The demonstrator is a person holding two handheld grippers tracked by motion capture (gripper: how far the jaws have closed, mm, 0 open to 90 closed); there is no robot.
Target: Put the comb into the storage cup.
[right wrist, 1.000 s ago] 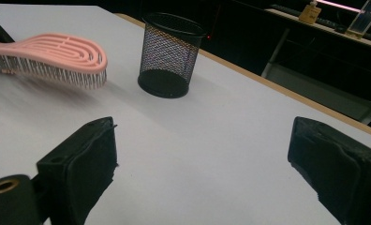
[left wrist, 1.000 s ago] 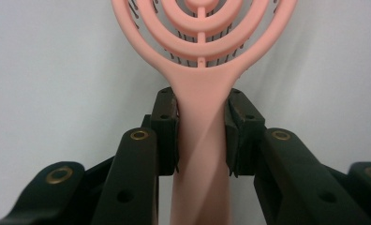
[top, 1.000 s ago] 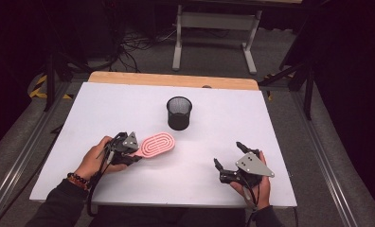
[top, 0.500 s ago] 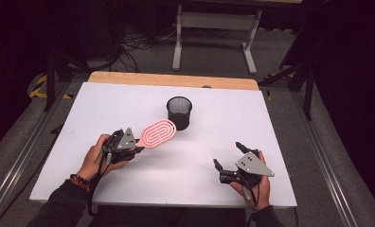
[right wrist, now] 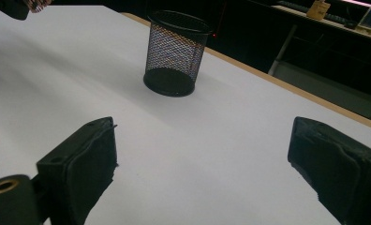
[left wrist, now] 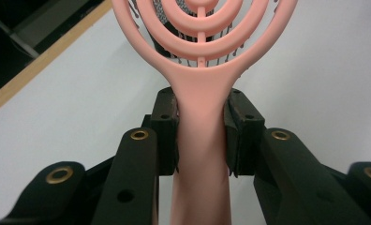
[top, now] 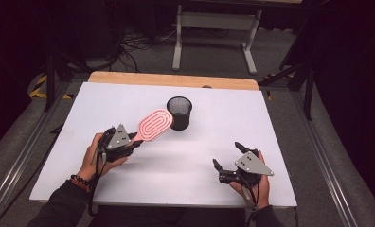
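Note:
A pink hairbrush (top: 154, 124) with a looped oval head is lifted off the white table (top: 233, 118). My left gripper (top: 134, 140) is shut on its handle, and the head points up and right toward a black mesh cup (top: 179, 112). In the left gripper view the black pads clamp the handle (left wrist: 201, 140) from both sides, with the head (left wrist: 202, 28) above and the mesh cup partly hidden behind it. My right gripper (top: 226, 155) rests near the table's front right with its jaws wide apart and nothing between them. In the right gripper view the cup (right wrist: 175, 54) stands upright ahead of it.
A wooden strip (top: 176, 80) runs along the table's far edge. Beyond it are a metal stand's legs (top: 214, 42) and cables on the floor. Metal rails (top: 327, 161) flank the table on both sides.
My left gripper has lifted the hairbrush and carried it up and right, so its head now sits beside the mesh cup. The right gripper has stayed in place.

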